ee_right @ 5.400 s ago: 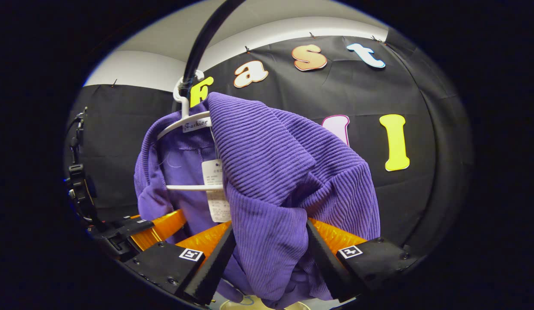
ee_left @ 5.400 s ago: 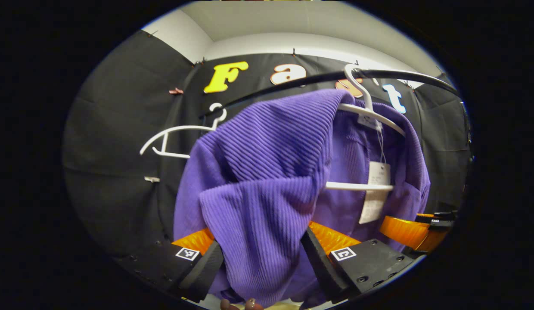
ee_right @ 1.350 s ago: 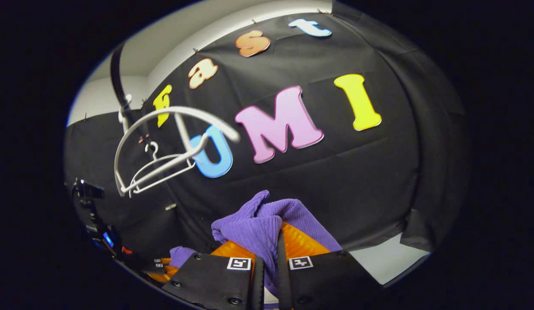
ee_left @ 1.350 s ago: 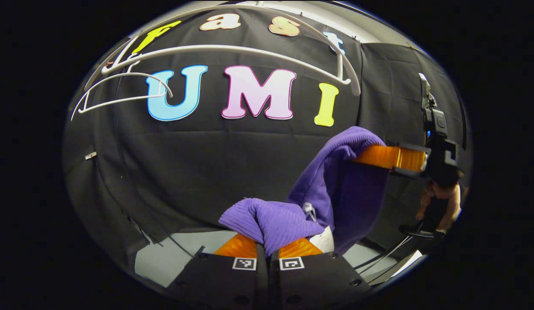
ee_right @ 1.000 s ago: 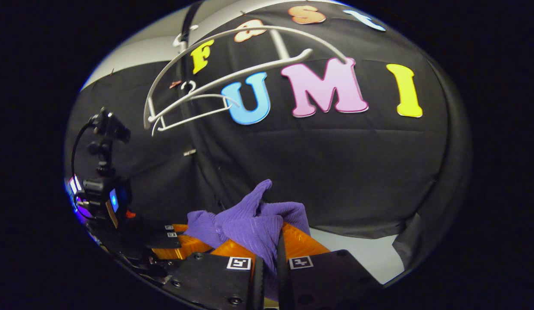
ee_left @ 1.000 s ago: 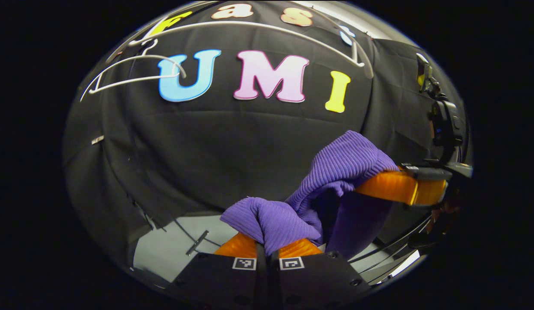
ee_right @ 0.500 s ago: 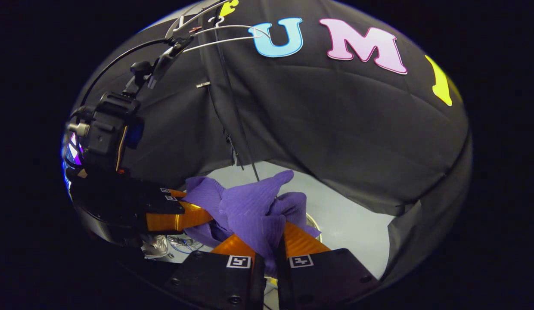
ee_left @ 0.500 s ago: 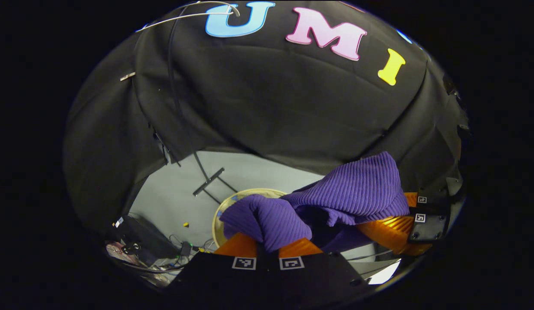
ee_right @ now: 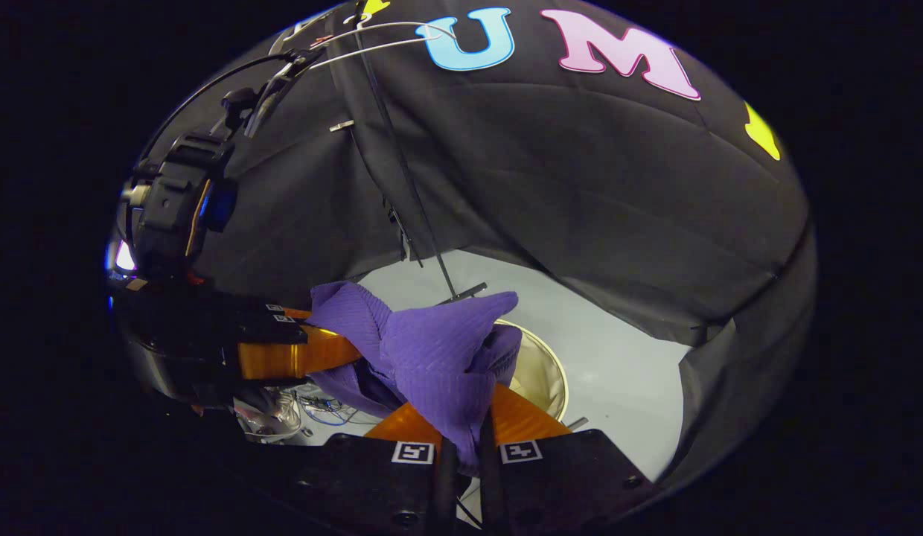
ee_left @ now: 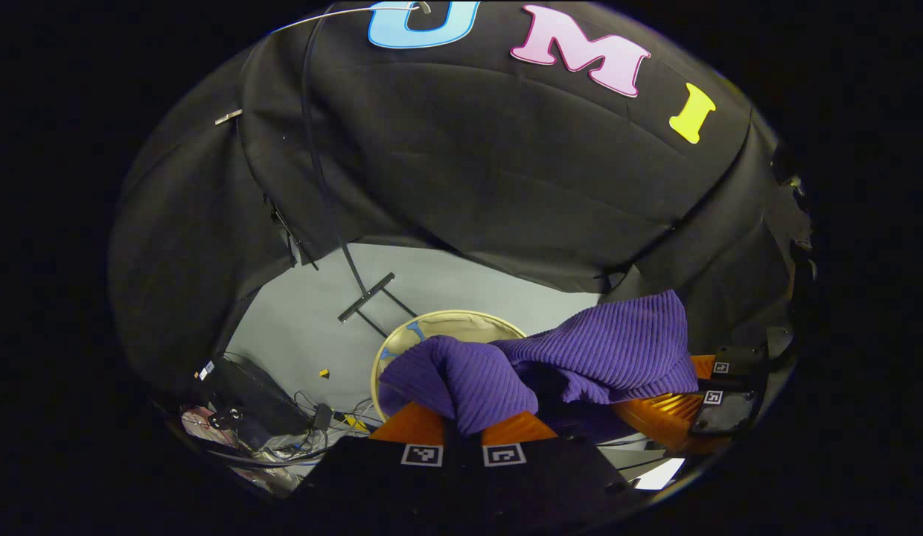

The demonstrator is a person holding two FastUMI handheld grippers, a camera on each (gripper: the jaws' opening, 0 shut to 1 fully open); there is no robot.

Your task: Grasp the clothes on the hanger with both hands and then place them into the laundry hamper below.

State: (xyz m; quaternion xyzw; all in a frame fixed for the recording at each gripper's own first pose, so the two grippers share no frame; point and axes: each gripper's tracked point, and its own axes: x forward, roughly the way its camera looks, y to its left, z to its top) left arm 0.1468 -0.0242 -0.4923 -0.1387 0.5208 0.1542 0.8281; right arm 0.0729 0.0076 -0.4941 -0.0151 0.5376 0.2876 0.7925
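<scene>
- purple ribbed garment (ee_left: 580,350) bunched lower centre of the left gripper view, hanging between both grippers, above the laundry hamper (ee_left: 461,322) on the grey floor (ee_left: 298,327).
- left gripper (ee_left: 463,424): jaws clamped on a fold of the garment.
- right gripper (ee_right: 462,424): jaws clamped on the garment too, bottom centre of the right gripper view.
- white hanger (ee_right: 372,37) bare, upper left of the right gripper view.

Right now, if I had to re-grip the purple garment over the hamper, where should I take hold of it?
Probably the ridged fold bunched between the grippers. The purple garment is pinched at each end by the left gripper and right gripper, humped between them above the hamper. I'd come from above, closing across the ribs, where the cloth stands thick.
</scene>
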